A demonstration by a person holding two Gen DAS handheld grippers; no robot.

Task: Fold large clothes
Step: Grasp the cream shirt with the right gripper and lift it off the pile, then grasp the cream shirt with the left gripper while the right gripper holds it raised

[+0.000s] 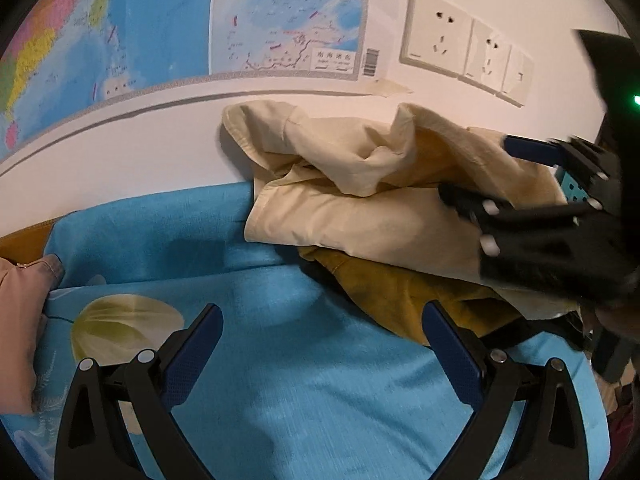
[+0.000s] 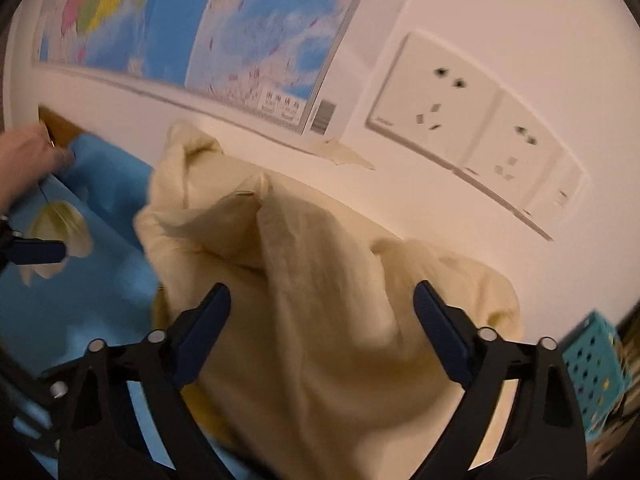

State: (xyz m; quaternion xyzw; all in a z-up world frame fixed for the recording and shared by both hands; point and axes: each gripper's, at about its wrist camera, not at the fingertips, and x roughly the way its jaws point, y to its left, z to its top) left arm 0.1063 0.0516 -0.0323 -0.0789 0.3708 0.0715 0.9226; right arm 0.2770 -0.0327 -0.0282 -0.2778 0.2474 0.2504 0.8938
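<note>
Both grippers open (seemingly) over garment.

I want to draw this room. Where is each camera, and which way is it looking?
Left wrist: sits on the left gripper, looks over the blue sheet toward the wall; its open fingers and the right gripper show.
Right wrist: sits on the right gripper, looks down onto the cream garment toward the wall; its open fingers, a hand at left show.
Both share the garment, sheet, map and sockets.
</note>
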